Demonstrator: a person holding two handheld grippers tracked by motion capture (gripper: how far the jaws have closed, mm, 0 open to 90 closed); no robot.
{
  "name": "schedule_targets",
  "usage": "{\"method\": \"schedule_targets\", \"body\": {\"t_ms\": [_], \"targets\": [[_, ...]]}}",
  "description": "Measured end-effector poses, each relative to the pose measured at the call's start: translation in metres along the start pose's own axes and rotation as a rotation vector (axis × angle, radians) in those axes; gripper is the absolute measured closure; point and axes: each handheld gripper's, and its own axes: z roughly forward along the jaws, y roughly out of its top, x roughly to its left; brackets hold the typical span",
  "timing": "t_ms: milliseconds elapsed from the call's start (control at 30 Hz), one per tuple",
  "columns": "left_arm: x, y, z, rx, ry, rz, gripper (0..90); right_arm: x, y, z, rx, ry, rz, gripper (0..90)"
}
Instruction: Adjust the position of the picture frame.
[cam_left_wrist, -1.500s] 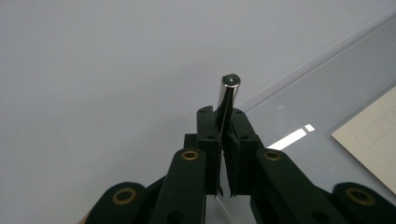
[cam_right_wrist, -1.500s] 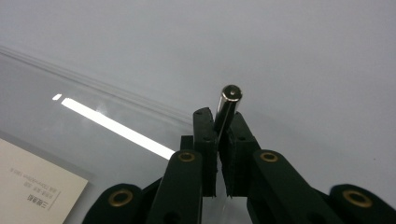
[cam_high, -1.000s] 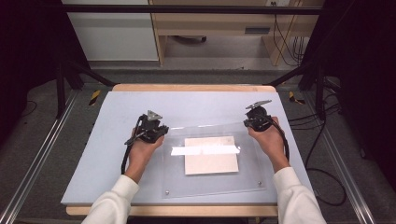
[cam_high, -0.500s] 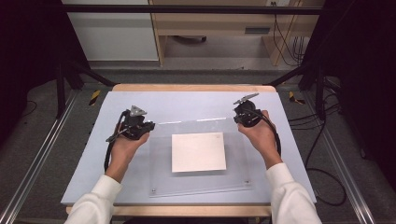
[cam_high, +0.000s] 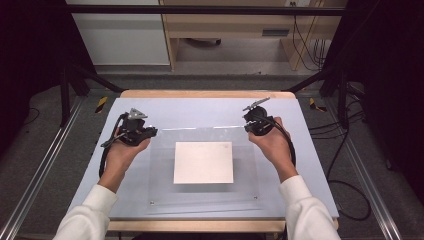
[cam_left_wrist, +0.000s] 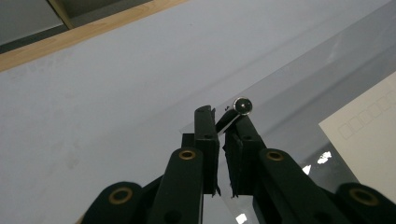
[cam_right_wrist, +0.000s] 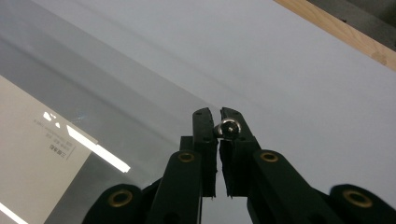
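While one clear sheet (cam_high: 205, 172) is tilted over the table (cam_high: 200, 107), far edge raised, one pale card (cam_high: 203, 162) shows through its middle. Two grippers hold its far corners: the left gripper (cam_high: 150, 131) at ten o'clock, the right gripper (cam_high: 248, 127) at two o'clock. Each pair of jaws is clamped on a corner beside one small metal stud (cam_left_wrist: 243, 106).

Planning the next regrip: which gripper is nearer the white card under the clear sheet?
Roughly even, the right if either. The left gripper grips the clear sheet's far left corner; the right gripper grips its far right corner. The white card lies between them, nearer the person.
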Motion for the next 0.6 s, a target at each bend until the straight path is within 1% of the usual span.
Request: {"method": "schedule_targets", "body": {"t_ms": [67, 133, 233, 333, 433, 467, 500, 567, 600], "targets": [[0.001, 0.001, 0.0, 0.002, -0.003, 0.002, 83.0, 0.001, 0.001, -0.002, 0.004, 0.001, 0.004, 85.5], [0.004, 0.0, 0.002, 0.019, -0.014, 0.005, 83.0, 0.004, -0.001, -0.001, 0.017, 0.004, 0.01, 85.5], [0.005, -0.002, 0.005, 0.034, -0.02, 0.01, 83.0, 0.006, -0.005, 0.003, 0.031, 0.012, 0.013, 85.5], [0.004, -0.007, 0.013, 0.056, -0.024, 0.016, 82.9, 0.007, -0.013, 0.012, 0.044, 0.021, 0.024, 85.4], [0.003, -0.01, 0.018, 0.057, -0.028, 0.015, 82.8, 0.005, -0.019, 0.02, 0.051, 0.028, 0.026, 85.4], [0.002, -0.012, 0.023, 0.068, -0.032, 0.016, 82.8, 0.004, -0.02, 0.022, 0.056, 0.033, 0.029, 85.4], [0.002, -0.014, 0.025, 0.071, -0.036, 0.011, 82.8, 0.003, -0.022, 0.024, 0.058, 0.031, 0.022, 85.4], [0.001, -0.016, 0.031, 0.076, -0.038, 0.005, 82.8, 0.001, -0.023, 0.028, 0.066, 0.032, 0.028, 85.3], [0.001, -0.016, 0.031, 0.076, -0.038, 0.005, 82.8, -0.001, -0.024, 0.031, 0.067, 0.033, 0.021, 85.4]]}}
